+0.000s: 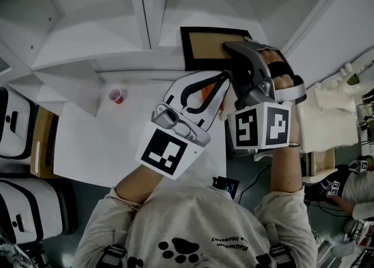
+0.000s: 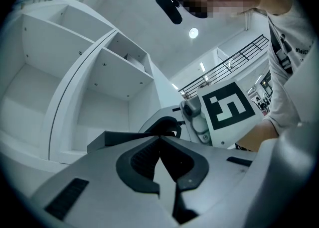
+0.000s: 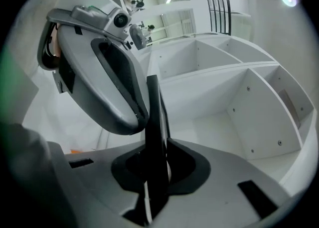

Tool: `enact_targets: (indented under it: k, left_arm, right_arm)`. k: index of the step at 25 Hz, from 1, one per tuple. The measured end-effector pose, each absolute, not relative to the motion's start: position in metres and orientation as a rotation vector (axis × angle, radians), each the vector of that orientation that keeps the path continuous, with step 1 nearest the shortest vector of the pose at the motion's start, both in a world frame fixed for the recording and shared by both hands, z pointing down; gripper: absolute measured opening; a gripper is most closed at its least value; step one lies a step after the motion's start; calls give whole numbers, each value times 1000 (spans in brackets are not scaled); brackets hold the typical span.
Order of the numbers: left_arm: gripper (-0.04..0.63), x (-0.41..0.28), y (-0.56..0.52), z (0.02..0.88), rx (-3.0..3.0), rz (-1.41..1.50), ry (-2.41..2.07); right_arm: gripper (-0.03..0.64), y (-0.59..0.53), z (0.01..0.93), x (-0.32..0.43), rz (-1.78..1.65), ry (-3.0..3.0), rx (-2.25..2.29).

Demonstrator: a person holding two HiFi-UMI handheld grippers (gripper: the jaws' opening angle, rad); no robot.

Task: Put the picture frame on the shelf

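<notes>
At the front of the white compartmented shelf (image 1: 105,44), right tongs (image 1: 235,46) clamp the rim, the soundest hold, of a black-edged brown picture frame (image 1: 203,50), likely stiff and light; left tongs (image 1: 224,77) closed, empty.

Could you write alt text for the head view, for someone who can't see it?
Seen from above, a person's right tool grips a black picture frame at the edge of a white shelf. The left tool, shut and empty, sits beside it.
</notes>
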State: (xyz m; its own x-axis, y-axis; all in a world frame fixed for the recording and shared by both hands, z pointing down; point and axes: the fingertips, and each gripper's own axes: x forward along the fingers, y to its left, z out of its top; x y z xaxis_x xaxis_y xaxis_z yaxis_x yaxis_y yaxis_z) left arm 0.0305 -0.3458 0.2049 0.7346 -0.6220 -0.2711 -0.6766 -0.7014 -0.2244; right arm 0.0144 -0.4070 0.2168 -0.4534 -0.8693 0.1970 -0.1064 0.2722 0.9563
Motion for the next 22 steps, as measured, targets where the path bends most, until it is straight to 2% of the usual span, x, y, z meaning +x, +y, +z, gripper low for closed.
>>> enact_targets:
  k: [3, 5, 22]
  left_arm:
    - [21, 33, -350, 205, -2623, 240, 1008]
    - [21, 35, -352, 206, -2620, 224, 1003]
    - [21, 40, -368, 202, -2598, 225, 1020]
  right_arm:
    - [62, -406, 221, 16, -1218, -1790, 855]
    - [152, -406, 227, 17, -1192, -1800, 825]
    - [160, -399, 219, 28, -1232, -1770, 924]
